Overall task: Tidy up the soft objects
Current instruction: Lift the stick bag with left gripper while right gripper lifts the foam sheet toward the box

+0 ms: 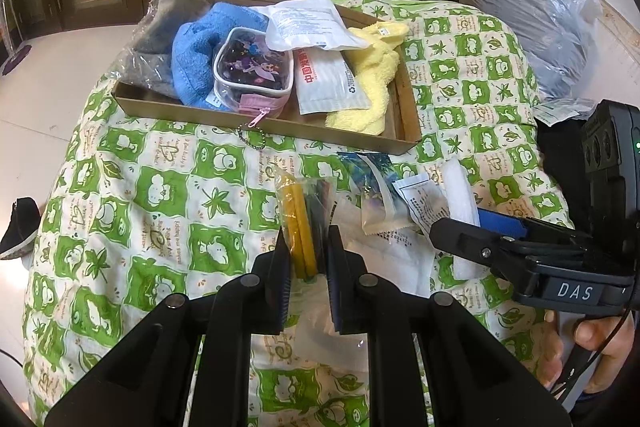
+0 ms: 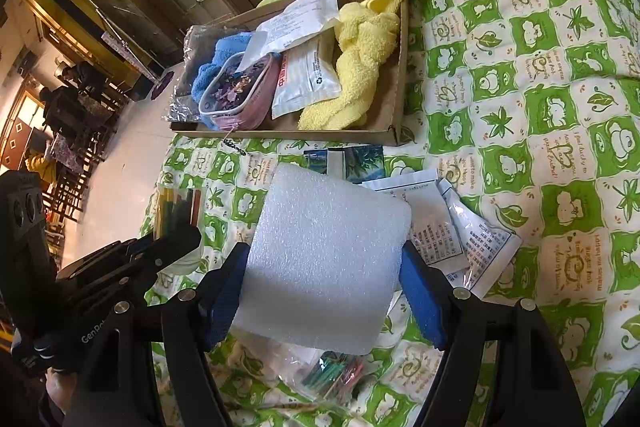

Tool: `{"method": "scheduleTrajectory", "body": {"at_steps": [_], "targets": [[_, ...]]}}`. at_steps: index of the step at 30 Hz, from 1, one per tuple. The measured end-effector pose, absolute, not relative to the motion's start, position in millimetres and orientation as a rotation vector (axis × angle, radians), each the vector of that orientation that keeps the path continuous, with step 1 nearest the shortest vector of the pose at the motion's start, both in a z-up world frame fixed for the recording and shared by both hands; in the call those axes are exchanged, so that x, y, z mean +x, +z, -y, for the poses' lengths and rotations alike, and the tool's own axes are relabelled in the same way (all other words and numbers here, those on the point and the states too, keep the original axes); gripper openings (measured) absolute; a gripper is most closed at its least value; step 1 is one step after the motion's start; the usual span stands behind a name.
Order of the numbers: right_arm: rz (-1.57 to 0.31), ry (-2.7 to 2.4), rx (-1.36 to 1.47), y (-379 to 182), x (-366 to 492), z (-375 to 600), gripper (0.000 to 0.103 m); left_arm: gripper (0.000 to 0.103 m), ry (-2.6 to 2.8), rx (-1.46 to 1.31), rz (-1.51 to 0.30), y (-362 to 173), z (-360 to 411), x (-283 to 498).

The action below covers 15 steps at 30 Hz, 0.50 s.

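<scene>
Quilt: green-and-white patterned quilt [image 1: 168,203] covers the bed and carries everything; it is the soft ground the sorting happens on.
Tray: shallow cardboard tray [image 1: 280,127] lies on the quilt at its far side, seemingly the collection point, since the soft things are gathered inside its walls.
Tray contents: yellow towel [image 1: 374,83] at the tray's right end, blue towel [image 1: 200,55] towards its left, a clear zip pouch [image 1: 250,69] leaning on the blue towel, white sachets [image 1: 328,83] between pouch and yellow towel, and a grey item in plastic wrap [image 1: 156,27] at the tray's far left.
Foam sheet: white foam sheet [image 2: 326,259] is lifted off the quilt on the near side of the tray, probably bound for it.
Right claw: right claw [image 2: 324,295] stands wide, both blue pads pressed to the foam's opposite edges; the wide span suits the sheet's breadth.
Loose packets: printed sachets [image 2: 460,239] and a bag of small coloured sticks [image 2: 336,373] lie on the quilt near the tray's front wall, not yet sorted.
Stick packet: clear packet of yellow and dark sticks [image 1: 304,223] is held up near the tray's front wall.
Left claw: left claw [image 1: 308,267] is pinched tight on that packet's lower end, a narrow grip for a thin item.
</scene>
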State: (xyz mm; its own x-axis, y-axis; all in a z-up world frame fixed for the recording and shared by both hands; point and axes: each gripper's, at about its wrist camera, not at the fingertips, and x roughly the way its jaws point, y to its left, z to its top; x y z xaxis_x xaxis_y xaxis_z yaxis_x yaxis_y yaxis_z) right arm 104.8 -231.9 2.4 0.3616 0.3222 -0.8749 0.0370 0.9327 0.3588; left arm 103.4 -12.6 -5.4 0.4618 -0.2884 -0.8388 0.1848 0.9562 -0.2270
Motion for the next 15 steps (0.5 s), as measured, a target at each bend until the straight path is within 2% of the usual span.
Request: {"method": "scheduleTrajectory", "body": {"at_steps": [15], "targets": [[-1.184, 0.194, 0.331, 3, 133, 227, 0.073, 0.013, -0.298, -0.109, -1.062, -9, 10, 124]]}}
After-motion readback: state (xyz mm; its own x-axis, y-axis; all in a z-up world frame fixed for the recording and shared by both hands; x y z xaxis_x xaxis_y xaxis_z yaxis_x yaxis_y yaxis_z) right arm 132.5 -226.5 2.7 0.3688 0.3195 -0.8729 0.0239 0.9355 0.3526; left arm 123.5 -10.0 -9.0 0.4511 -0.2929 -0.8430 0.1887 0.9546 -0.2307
